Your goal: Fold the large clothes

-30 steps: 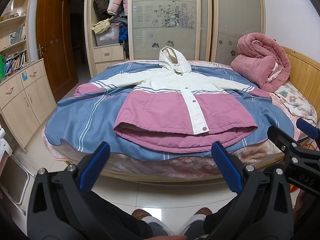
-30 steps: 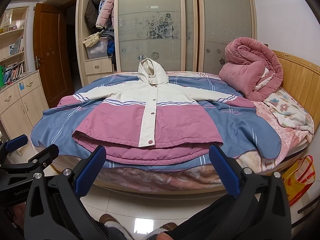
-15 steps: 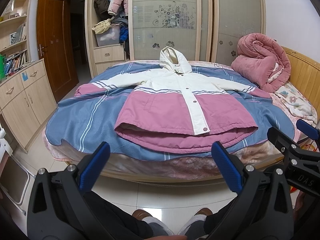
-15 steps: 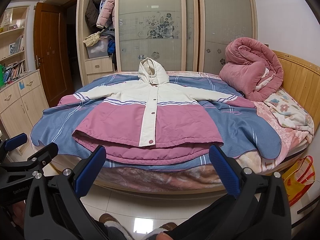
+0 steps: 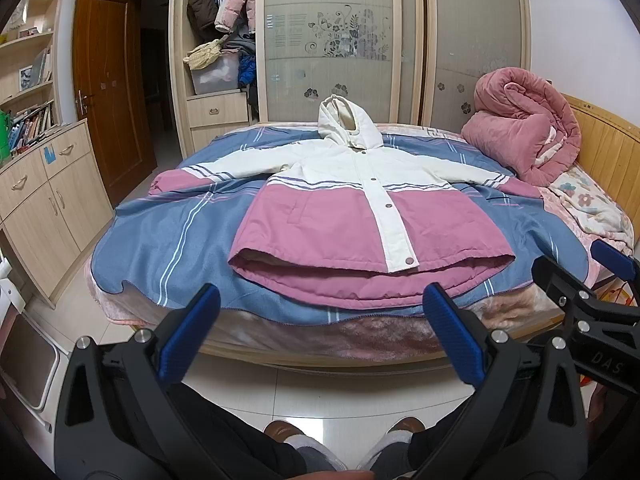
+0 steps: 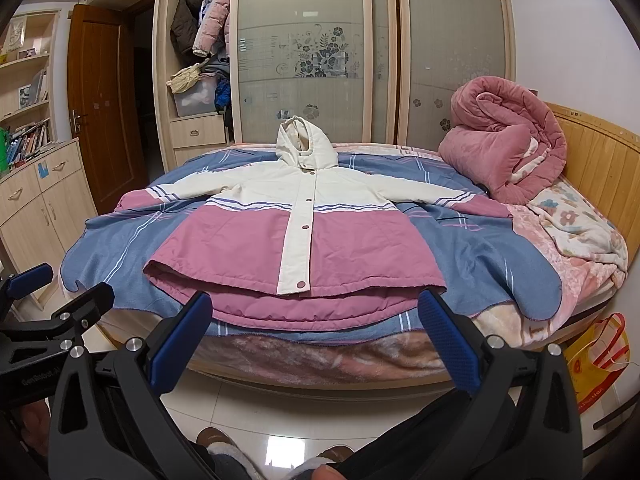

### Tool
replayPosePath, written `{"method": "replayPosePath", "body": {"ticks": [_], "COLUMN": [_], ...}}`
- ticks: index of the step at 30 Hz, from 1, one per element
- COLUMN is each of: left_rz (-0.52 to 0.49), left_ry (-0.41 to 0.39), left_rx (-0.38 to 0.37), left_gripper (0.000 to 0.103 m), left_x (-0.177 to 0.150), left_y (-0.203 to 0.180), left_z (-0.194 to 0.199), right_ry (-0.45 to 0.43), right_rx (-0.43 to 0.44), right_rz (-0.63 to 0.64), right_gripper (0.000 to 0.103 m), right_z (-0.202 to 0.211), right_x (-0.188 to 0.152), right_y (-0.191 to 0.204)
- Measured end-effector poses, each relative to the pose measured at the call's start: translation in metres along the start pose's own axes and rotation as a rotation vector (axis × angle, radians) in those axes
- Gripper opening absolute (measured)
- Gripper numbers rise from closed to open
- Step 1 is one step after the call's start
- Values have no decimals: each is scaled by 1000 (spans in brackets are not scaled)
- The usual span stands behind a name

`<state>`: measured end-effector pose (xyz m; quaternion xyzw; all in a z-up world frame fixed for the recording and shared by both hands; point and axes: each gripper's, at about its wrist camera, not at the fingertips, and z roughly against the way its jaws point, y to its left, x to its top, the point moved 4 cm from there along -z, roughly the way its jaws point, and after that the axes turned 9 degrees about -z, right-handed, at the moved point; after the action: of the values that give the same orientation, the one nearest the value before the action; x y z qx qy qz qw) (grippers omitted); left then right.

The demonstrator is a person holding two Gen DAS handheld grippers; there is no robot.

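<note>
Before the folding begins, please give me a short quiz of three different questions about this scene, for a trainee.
1. True or false: the jacket lies spread flat on the bed, front side up, with both sleeves stretched outward.
2. Multiple choice: the left claw and the right claw are: A) both open and empty, B) both shut on the hem, C) one open, one shut.
3. Fill in: the rolled pink quilt rests on the bed beside the wooden ____.

Key: 1 true; 2 A; 3 headboard.
</note>
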<state>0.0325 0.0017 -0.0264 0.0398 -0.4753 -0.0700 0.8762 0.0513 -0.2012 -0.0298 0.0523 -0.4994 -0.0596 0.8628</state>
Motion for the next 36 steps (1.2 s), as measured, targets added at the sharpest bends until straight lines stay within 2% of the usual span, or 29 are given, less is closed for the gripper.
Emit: {"method": "replayPosePath", "body": {"ticks": [36], "left_rz": [-17], "left_ry": [13], "left_rx": [10], "left_gripper": [101], "left_x": [0], "left_y": [-2], "left_z": [-8], "right_ry": [-8], "right_rx": [-14], "right_rz": [-19], "right_gripper": [102], "right_z": [-4], "right_x": [7], "right_y": [-10]}}
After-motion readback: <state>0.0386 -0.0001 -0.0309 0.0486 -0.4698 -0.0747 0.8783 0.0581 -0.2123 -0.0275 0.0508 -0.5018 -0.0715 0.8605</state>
